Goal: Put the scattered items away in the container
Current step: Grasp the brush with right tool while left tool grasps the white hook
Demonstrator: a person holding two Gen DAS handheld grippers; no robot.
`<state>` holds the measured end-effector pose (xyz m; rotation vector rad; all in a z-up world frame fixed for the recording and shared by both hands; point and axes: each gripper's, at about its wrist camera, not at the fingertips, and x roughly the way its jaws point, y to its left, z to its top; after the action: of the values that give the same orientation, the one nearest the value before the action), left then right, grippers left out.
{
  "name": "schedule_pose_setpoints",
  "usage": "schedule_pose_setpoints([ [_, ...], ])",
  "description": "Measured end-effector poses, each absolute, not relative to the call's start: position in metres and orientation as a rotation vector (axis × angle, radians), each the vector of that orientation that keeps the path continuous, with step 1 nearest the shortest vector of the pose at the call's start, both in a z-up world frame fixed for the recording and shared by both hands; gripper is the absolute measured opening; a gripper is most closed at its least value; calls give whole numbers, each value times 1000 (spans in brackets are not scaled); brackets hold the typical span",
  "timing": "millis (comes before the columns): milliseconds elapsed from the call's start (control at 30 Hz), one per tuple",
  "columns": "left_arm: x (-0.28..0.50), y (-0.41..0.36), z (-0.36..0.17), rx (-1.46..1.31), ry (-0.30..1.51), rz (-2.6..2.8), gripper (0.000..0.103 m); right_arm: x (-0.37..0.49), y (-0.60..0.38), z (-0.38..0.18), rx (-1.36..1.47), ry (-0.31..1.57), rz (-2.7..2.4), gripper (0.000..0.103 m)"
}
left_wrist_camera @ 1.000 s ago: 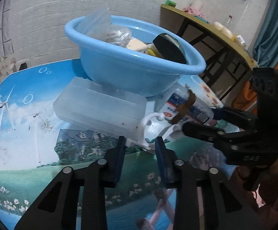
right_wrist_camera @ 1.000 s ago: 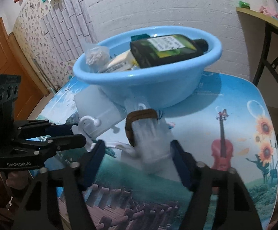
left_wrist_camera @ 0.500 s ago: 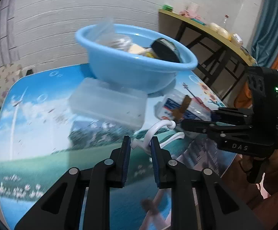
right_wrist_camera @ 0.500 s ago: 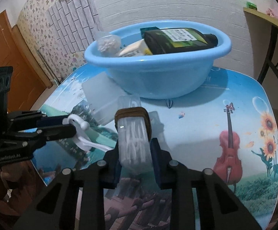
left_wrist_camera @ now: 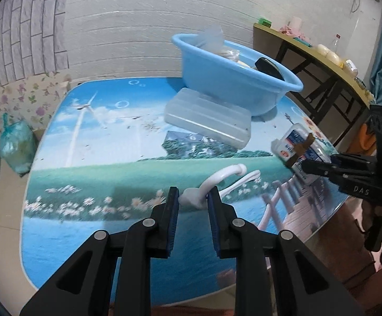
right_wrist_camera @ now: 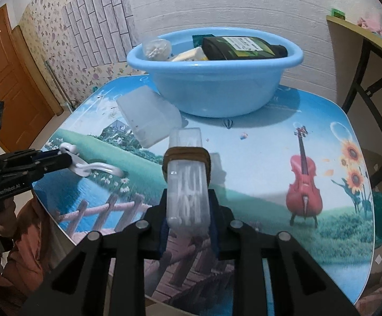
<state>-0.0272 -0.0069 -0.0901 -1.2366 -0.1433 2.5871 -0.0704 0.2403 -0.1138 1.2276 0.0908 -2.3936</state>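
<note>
A blue basin (left_wrist_camera: 233, 87) stands at the back of the table, holding a dark bottle (right_wrist_camera: 243, 47), a small bag and other items; it also shows in the right wrist view (right_wrist_camera: 217, 89). My left gripper (left_wrist_camera: 191, 200) is shut on a white plastic hook (left_wrist_camera: 217, 181), held above the table; the hook also shows in the right wrist view (right_wrist_camera: 91, 168). My right gripper (right_wrist_camera: 188, 210) is shut on a clear cotton-swab box (right_wrist_camera: 187, 184) with a brown band, lifted above the table; the box also shows in the left wrist view (left_wrist_camera: 301, 147).
A frosted plastic case (left_wrist_camera: 206, 118) lies on the picture-printed table (left_wrist_camera: 99, 158) against the basin's front left. A wooden side table (left_wrist_camera: 322, 60) with bottles stands to the right. A green bag (left_wrist_camera: 17, 144) sits on the floor to the left.
Both grippers have lifted and pulled back from the basin. The left one carries the white hook, the right one the swab box, which was on the table one second ago.
</note>
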Motion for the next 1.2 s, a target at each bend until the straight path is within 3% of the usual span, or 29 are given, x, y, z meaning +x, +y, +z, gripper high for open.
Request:
schedule_pose_setpoints([
  [333, -11, -10, -101, -1296, -67, 2614, 24, -62, 242, -113, 1238, 103, -2416, 24],
  [500, -3, -1, -100, -1278, 12, 2610, 44, -61, 242, -115, 1245, 100, -2416, 24],
  [567, -1, 2, -99, -1263, 47, 2611, 61, -61, 243, -115, 1246, 99, -2414, 24],
  [767, 5, 8, -93, -1205, 81, 2583, 84, -59, 242, -116, 1249, 98, -2411, 25],
  [1200, -1, 29, -100, -1166, 248, 2557, 83, -55, 240, -119, 1237, 113, -2398, 28],
])
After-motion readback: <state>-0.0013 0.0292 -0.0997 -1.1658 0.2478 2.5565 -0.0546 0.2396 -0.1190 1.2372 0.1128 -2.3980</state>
